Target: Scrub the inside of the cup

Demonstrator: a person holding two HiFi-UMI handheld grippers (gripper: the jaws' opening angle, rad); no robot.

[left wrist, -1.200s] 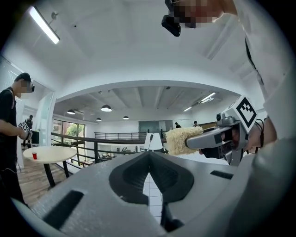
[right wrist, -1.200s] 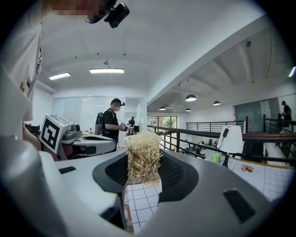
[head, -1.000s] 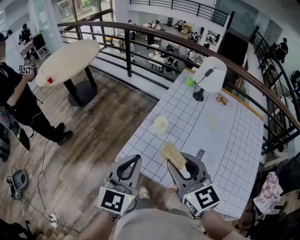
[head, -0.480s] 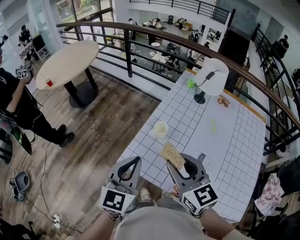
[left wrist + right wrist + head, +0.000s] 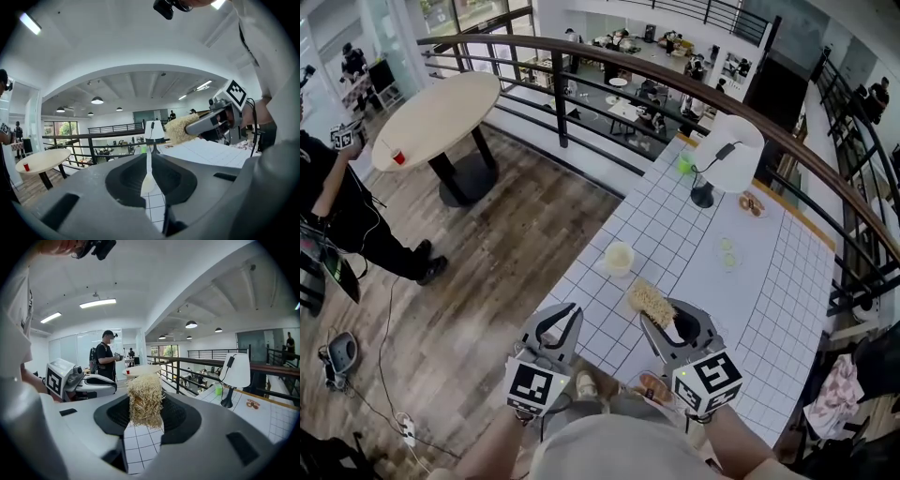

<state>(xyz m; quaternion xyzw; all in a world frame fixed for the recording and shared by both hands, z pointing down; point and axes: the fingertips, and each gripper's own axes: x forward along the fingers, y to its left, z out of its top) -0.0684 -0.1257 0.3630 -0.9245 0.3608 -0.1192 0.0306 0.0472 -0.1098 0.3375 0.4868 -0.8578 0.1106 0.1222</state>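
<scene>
Straw-coloured, shaggy, clamped in the right gripper [image 5: 667, 317]: a scrubber [image 5: 652, 302], sticking out past the jaw tips and over the near part of the white tiled table [image 5: 769, 281]. From the right gripper view, a ragged block filling the gap between the jaws, pressed on both sides. Just to its left, at the table's near left corner, the left gripper [image 5: 574, 309], clenched on nothing (only a hair-thin slit between its jaws, with tiles showing through). Both pointing away from the person, side by side and apart.

Further up the table, near its left edge and well beyond the scrubber: the cup [image 5: 620, 256], pale, upright, mouth up, touched by neither gripper.

At the far end, a white-shaded lamp [image 5: 727, 155] with a green cup [image 5: 682, 164] just beside its base. Behind the table, a dark railing [image 5: 561, 103]. Off to the left, on the wooden floor [image 5: 487, 281], a round table [image 5: 441, 112] with a small red cup [image 5: 399, 157] on it, and a person in black [image 5: 333, 202] at the picture's edge.
</scene>
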